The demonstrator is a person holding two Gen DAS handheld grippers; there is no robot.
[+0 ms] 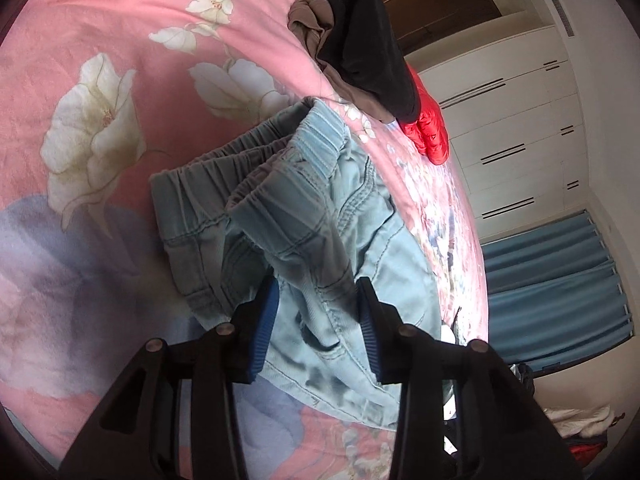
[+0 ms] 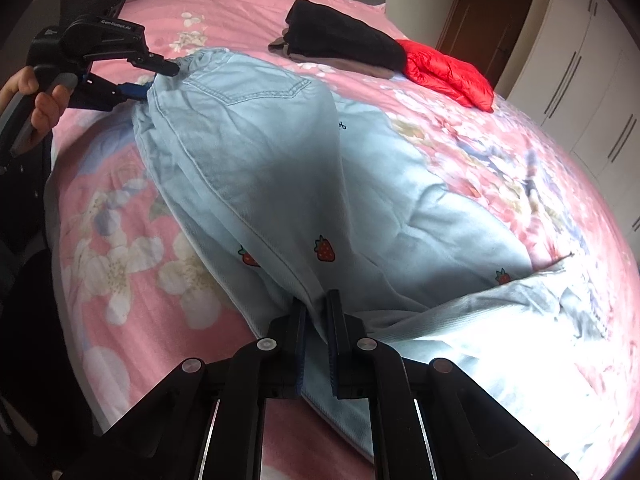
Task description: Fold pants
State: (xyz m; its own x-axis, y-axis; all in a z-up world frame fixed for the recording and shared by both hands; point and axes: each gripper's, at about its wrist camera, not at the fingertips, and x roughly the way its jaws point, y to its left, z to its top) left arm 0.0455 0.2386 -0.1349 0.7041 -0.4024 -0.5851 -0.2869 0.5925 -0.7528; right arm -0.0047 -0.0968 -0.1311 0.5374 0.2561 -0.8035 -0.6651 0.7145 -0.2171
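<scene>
The light-blue pants (image 2: 280, 168) lie across the pink floral bedspread (image 2: 120, 300). The right gripper (image 2: 316, 304) pinches a leg edge tight; the left gripper (image 1: 318, 292) – jaws part-open – straddles the waistband end (fabric between, grip unclear).

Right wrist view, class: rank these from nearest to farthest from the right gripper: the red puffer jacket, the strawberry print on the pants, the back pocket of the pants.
1. Strawberry print, just above the right gripper, which is shut on the pants.
2. Back pocket, farther up, near the waistband.
3. Red puffer jacket, far upper right on the bed.
</scene>
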